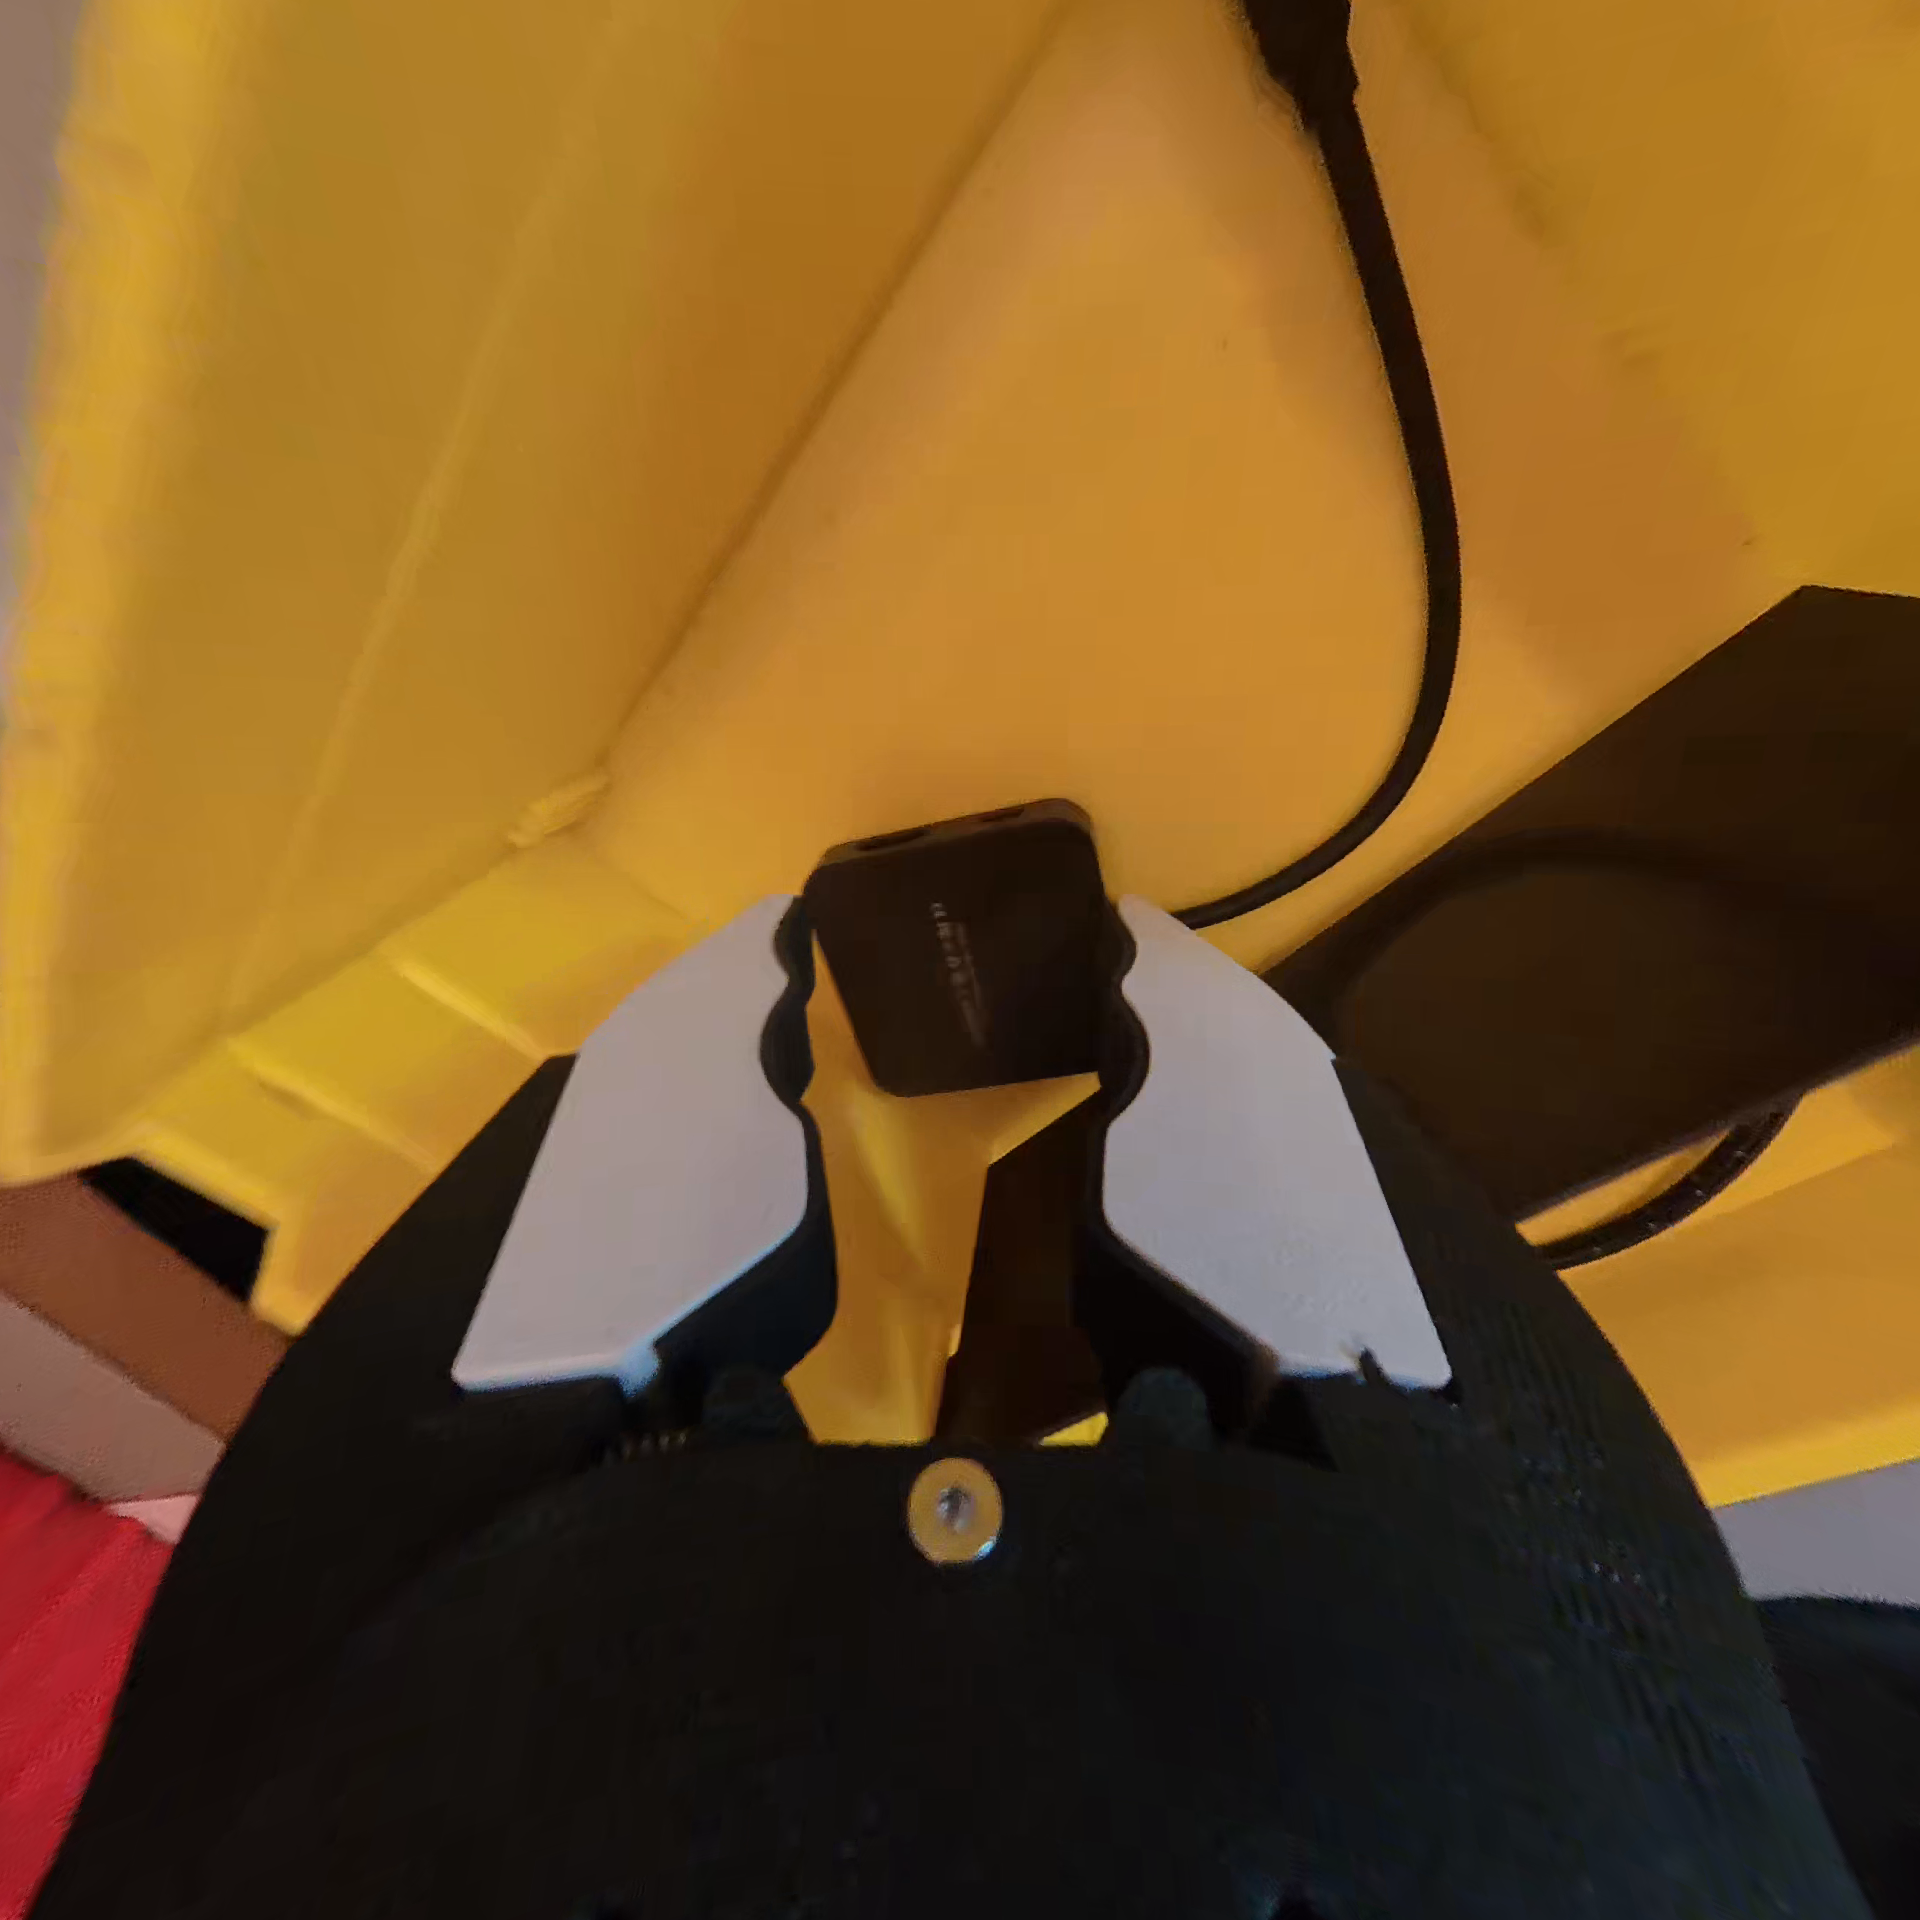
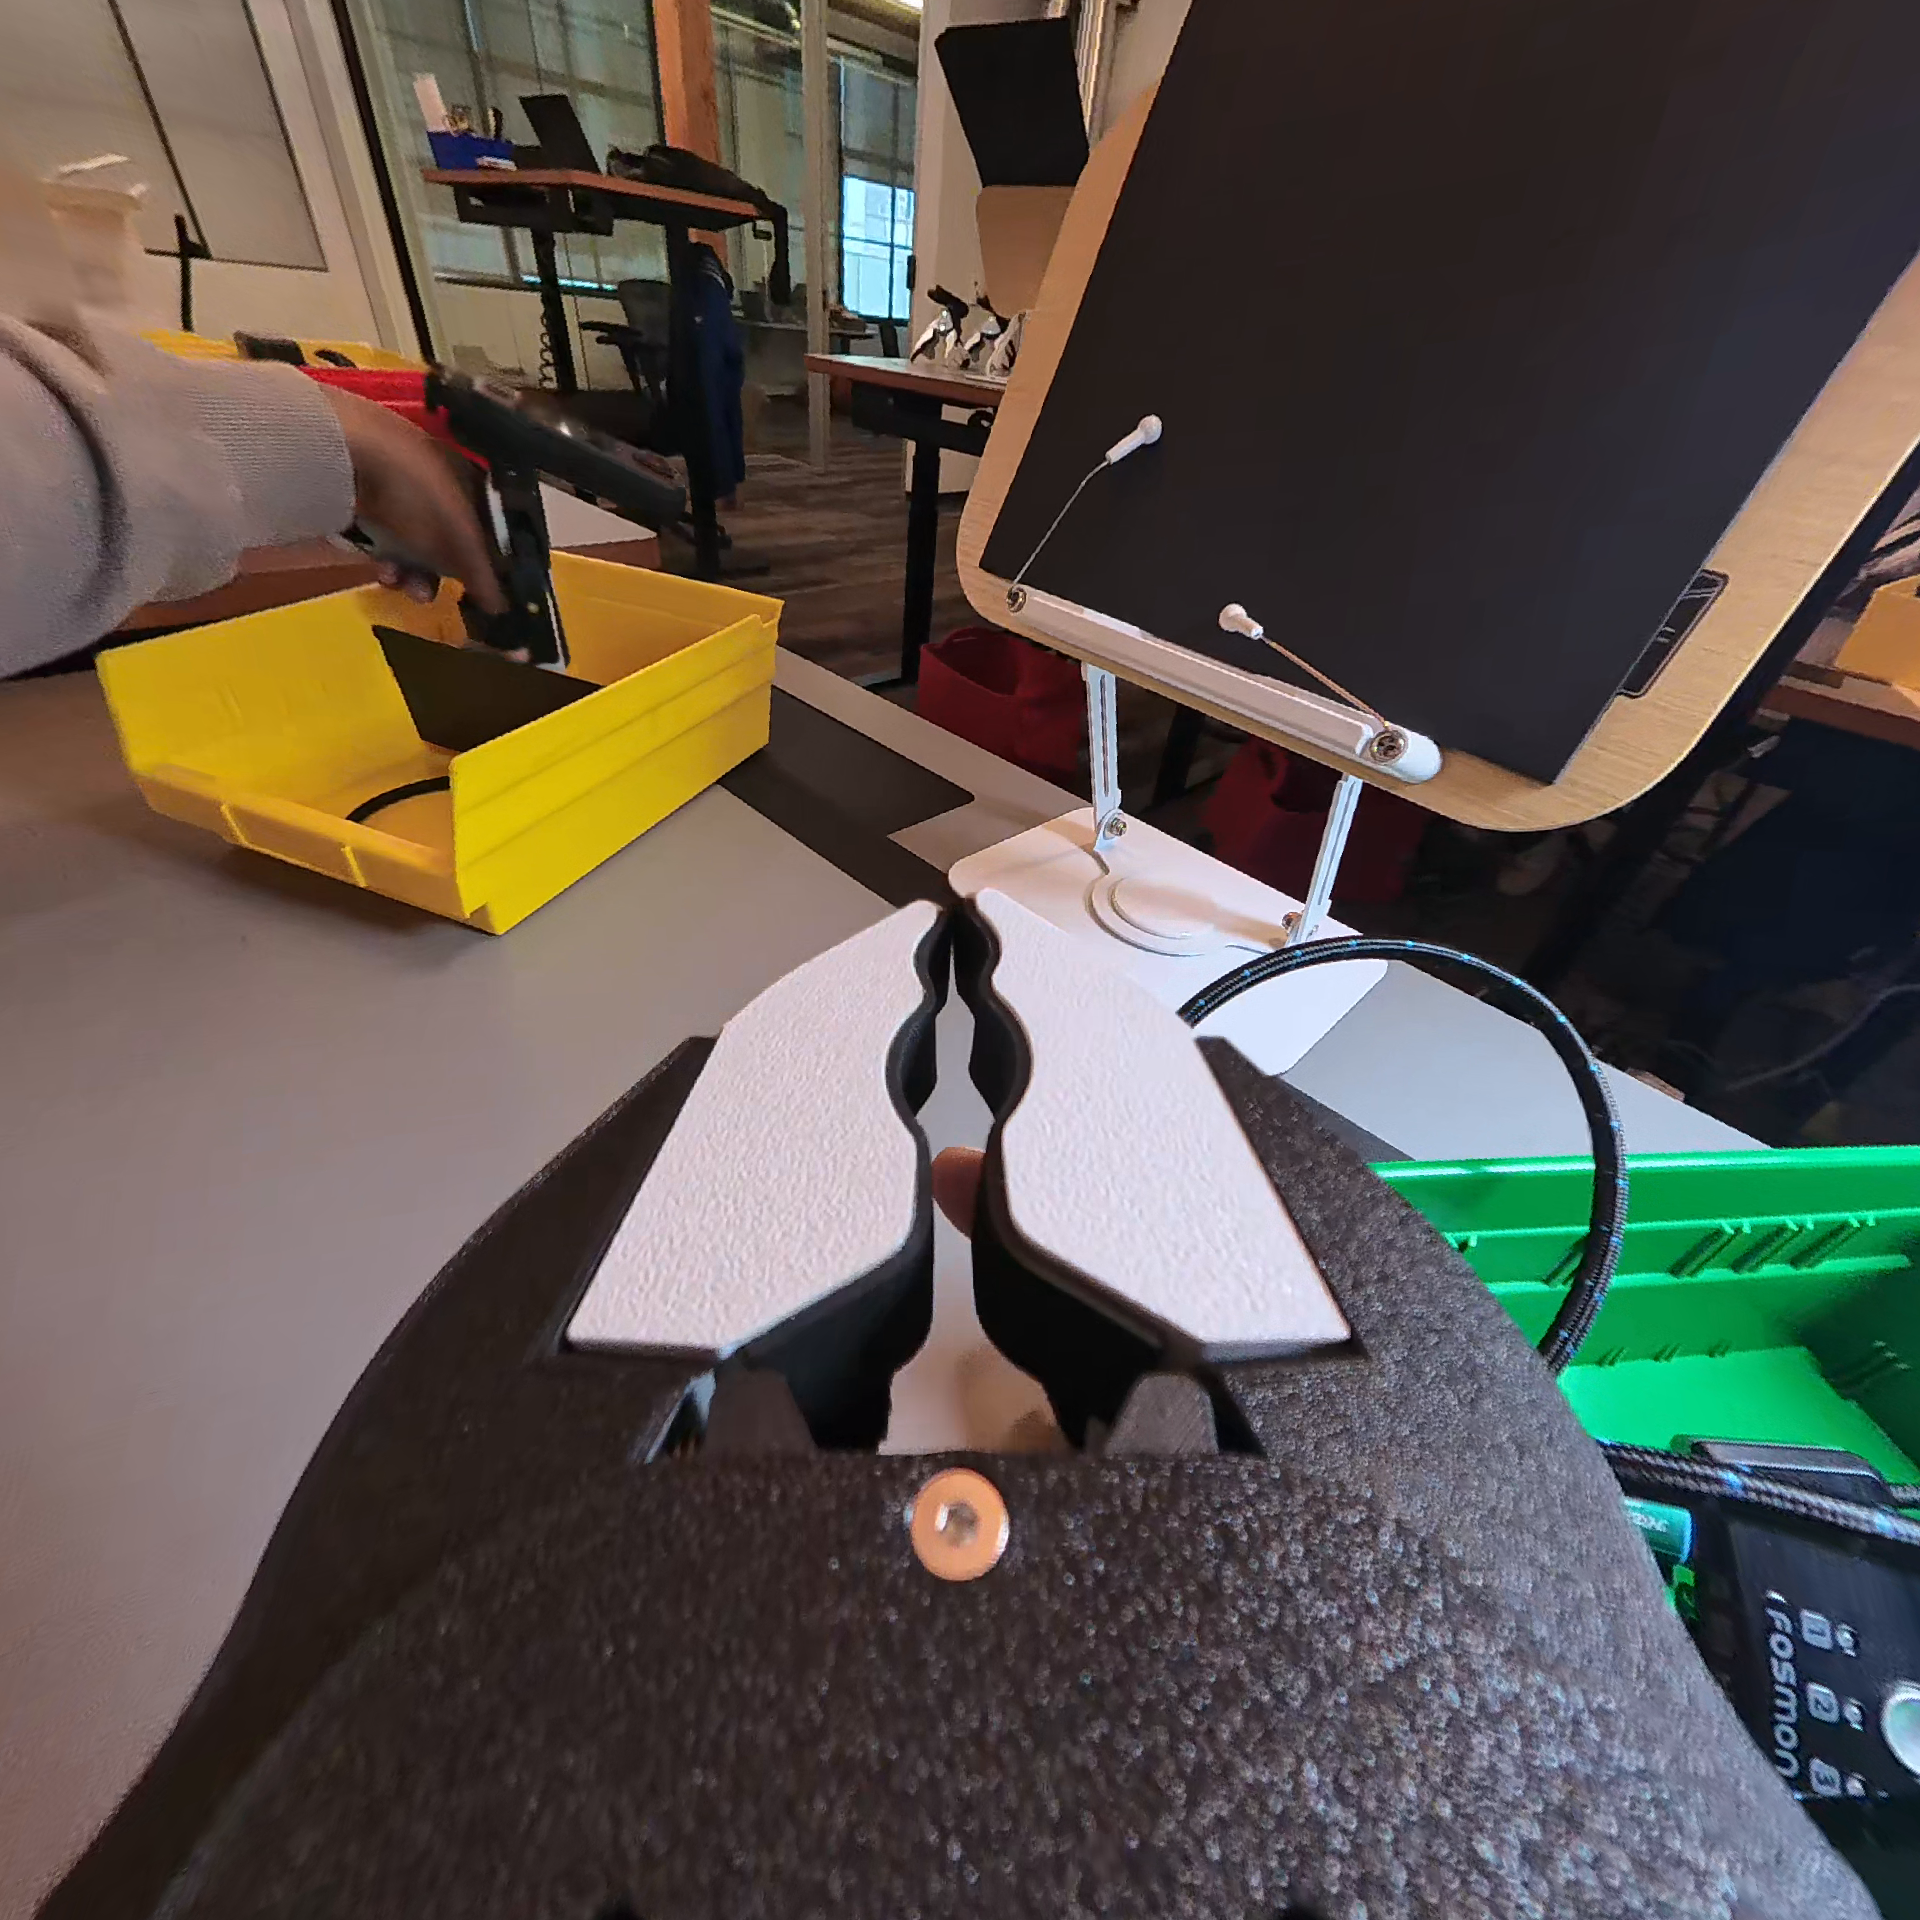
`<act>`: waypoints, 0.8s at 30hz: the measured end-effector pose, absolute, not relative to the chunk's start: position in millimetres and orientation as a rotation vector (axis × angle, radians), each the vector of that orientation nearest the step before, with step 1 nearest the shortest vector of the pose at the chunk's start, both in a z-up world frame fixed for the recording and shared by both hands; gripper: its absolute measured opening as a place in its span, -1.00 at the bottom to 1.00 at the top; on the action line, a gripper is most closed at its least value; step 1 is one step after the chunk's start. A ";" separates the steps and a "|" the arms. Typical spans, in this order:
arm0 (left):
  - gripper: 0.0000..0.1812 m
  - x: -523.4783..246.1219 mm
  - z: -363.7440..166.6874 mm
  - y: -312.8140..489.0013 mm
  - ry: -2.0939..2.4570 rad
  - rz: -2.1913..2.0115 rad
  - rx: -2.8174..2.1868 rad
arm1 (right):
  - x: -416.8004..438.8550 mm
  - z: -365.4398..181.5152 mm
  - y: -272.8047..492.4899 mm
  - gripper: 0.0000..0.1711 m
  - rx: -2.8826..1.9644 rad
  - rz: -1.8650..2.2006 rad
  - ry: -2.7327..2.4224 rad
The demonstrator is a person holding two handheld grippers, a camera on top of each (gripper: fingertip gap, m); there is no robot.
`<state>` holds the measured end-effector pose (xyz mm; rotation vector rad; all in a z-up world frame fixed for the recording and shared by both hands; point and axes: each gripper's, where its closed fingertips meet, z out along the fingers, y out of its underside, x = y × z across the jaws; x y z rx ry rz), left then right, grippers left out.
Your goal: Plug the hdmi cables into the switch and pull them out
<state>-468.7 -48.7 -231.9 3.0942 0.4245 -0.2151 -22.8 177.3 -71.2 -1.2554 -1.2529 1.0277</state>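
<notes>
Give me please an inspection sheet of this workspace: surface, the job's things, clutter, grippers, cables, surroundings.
Surface: grey table with a black mat.
Job's things: small black adapter box inside the yellow bin; black switch in the green bin.
Clutter: tilted board on a white stand; black sheet in the yellow bin.
Grippers: left gripper shut on the adapter box; right gripper shut, holding nothing.
Cables: black cable in the yellow bin; braided cable arching over the green bin.
Surroundings: office desks, chairs, windows; red bins on the floor.
</notes>
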 end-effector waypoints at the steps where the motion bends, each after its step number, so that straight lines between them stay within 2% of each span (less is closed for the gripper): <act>1: -0.38 -465.8 -238.1 -50.5 0.429 -0.173 3.072 | -22.6 -72.3 177.3 -0.99 -1.254 1.025 -1.262; 8: -0.33 -464.6 -251.3 -62.9 0.452 -0.114 2.971 | -18.7 -71.2 183.0 -1.00 -1.255 1.025 -1.272; 13: -0.37 -467.0 -251.9 -63.3 0.431 -0.153 2.957 | -13.9 -64.6 183.2 -1.00 -1.238 1.020 -1.267; 14: -0.41 -465.9 -251.5 -62.2 0.411 -0.157 2.960 | -13.2 -62.8 183.1 -1.00 -1.234 1.020 -1.265; 16: -0.62 -463.1 -247.7 -55.5 0.348 -0.165 2.995 | -11.2 -58.2 182.6 -1.00 -1.225 1.021 -1.259; 18: -1.00 -462.8 -235.8 -42.6 0.310 -0.186 3.079 | -9.1 -52.8 182.4 -1.00 -1.216 1.024 -1.250; 24: -1.00 -469.8 -194.7 -39.3 0.298 -0.308 3.149 | -4.7 -38.5 177.8 -1.00 -1.186 1.035 -1.230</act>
